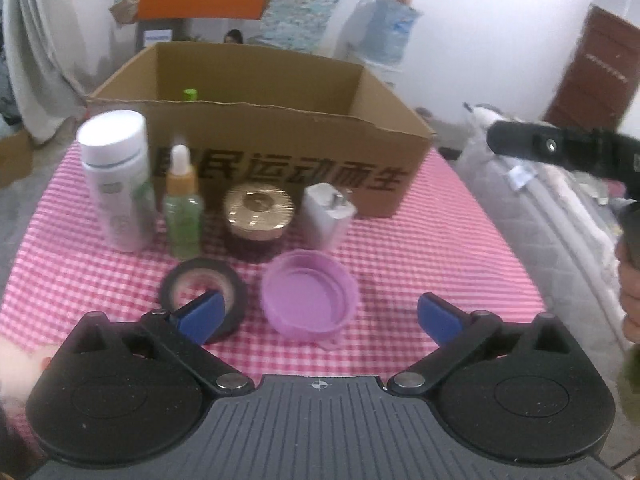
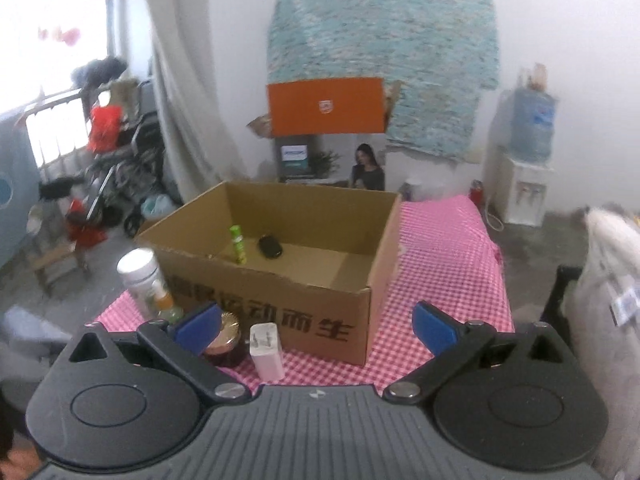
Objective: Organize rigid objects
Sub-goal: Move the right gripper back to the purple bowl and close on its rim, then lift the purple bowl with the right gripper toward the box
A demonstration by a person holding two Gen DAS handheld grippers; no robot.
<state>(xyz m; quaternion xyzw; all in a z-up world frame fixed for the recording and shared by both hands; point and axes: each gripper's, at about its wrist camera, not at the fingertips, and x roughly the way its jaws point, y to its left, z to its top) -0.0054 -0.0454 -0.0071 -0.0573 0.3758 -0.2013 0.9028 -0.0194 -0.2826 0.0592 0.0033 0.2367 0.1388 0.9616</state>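
A brown cardboard box (image 1: 260,140) stands open on the pink checked tablecloth (image 1: 440,248). In front of it are a white bottle (image 1: 116,176), a green dropper bottle (image 1: 182,204), a gold-lidded jar (image 1: 258,212) and a white charger plug (image 1: 326,216). Nearer me lie a black tape roll (image 1: 204,292) and a purple lid (image 1: 310,292). My left gripper (image 1: 320,312) is open just short of the lid, holding nothing. My right gripper (image 2: 316,320) is open and empty above the box front (image 2: 280,316). Inside the box are a green tube (image 2: 238,244) and a black oval object (image 2: 270,246).
A white mattress (image 1: 552,232) runs along the table's right side. A hand (image 1: 630,292) and the other gripper's black body (image 1: 560,148) show at the right edge. A water dispenser (image 2: 528,160) stands at the back wall. A cluttered rack (image 2: 108,168) is at the left.
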